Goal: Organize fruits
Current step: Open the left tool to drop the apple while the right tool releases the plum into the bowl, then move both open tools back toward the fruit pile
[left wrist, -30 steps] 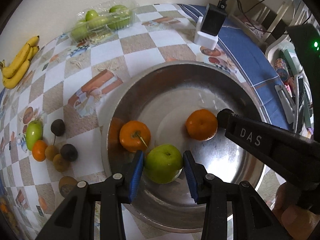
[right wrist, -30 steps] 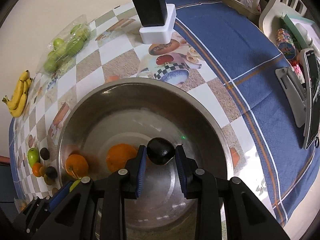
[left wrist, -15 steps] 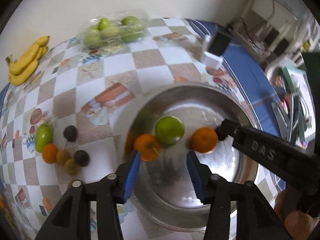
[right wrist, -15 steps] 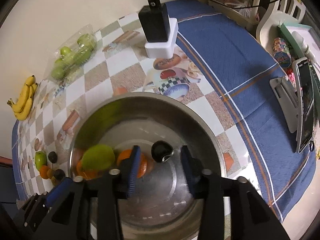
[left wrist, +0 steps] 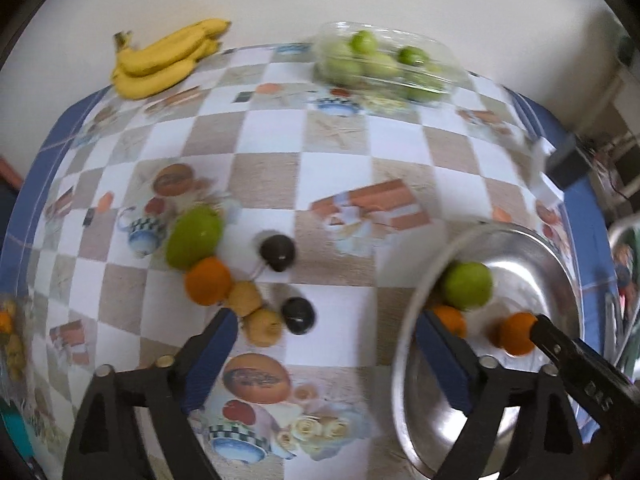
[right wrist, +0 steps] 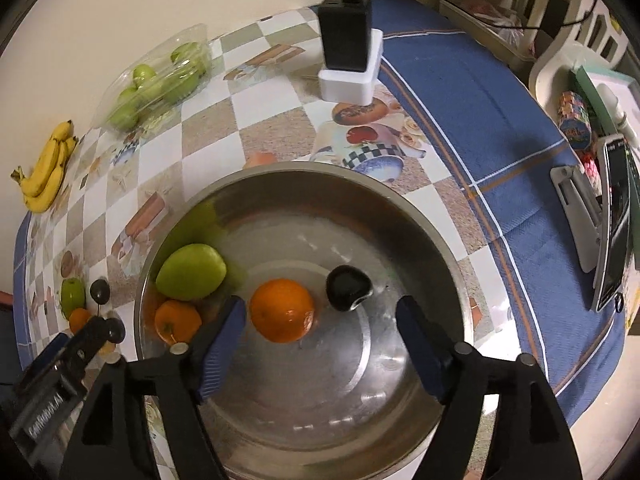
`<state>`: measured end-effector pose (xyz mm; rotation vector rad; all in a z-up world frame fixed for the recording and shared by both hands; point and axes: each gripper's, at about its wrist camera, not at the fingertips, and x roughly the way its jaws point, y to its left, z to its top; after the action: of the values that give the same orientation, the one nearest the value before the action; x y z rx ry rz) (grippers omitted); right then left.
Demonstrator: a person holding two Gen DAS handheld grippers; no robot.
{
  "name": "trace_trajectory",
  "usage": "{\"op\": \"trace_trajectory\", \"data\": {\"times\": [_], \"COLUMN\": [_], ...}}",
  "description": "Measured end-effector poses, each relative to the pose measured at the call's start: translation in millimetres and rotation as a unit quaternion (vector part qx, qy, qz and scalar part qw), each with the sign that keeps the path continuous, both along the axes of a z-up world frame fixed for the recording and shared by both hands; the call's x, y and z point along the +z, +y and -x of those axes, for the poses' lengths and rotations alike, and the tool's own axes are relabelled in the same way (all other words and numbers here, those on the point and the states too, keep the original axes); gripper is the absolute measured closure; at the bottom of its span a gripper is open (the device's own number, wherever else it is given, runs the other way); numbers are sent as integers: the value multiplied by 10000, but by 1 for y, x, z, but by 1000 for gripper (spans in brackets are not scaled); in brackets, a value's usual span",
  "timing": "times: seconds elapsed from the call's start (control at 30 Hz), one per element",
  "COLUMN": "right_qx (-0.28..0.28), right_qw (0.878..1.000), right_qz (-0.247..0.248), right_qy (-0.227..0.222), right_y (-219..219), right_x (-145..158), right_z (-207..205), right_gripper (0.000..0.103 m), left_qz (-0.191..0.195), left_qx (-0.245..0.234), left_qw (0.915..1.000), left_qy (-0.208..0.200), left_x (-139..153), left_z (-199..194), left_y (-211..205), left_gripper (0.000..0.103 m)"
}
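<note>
My right gripper point(right wrist: 320, 344) hangs over the steel bowl point(right wrist: 400, 208) with its fingers point(right wrist: 224, 334) spread wide and empty. Just ahead of the fingers sit an orange point(right wrist: 282, 310) and a dark avocado point(right wrist: 348, 293), side by side on the bowl floor. Further left against the bowl wall I see a green apple point(right wrist: 191, 272) resting over a smaller orange point(right wrist: 177, 321). Beyond the rim, on the checked cloth of the bench point(right wrist: 280, 128), stands a black charger on a white base point(right wrist: 348, 64), well apart from the bowl, and a phone on a stand point(right wrist: 612, 224) lies off to the right on the blue cloth.

My left gripper point(left wrist: 324, 354) is also wide open, holding nothing, its right finger over the bowl rim point(left wrist: 404, 344). Between its fingers lies bare cloth; just past the left finger a loose cluster of fruit crowds together: two brown kiwis point(left wrist: 262, 326), a dark plum point(left wrist: 298, 315), an orange point(left wrist: 208, 281), a green mango point(left wrist: 195, 236) and another dark fruit point(left wrist: 278, 252). The kiwis touch each other and the orange. The right gripper's tip point(left wrist: 576, 364) crosses my view at the bowl. Farthest off, by the wall, lie a bunch of bananas point(left wrist: 164, 60) and a clear pack of green apples point(left wrist: 384, 64).
</note>
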<state>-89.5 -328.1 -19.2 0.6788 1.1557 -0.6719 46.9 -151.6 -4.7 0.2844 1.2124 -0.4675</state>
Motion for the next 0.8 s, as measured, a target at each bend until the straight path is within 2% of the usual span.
{"op": "trace_trajectory", "data": {"times": [0.27,0.33,0.53,0.8], "right_qx": [279,276,280,423], "right_qw": [9995,9995,9993,9971], "right_qz": [120,124,167,207], "right_qy": [-23,-69,-160,-591], "right_y": [12,13,16,24], "right_x": [0,1,2,11], "right_z": [-10,-10,-15,-24], "right_gripper": [15,0,0,0], "left_qz": [-115,-145,-209,-56], "left_qx": [268,305,389,585], "left_qw": [9994,9992,9980,9969], "left_qy": [-159,-231,-449,-515], "left_x": [1,3,7,13], "left_z": [-11,-13,-18,-30], "left_y": [14,16,24,41], "left_gripper": [0,0,0,0]}}
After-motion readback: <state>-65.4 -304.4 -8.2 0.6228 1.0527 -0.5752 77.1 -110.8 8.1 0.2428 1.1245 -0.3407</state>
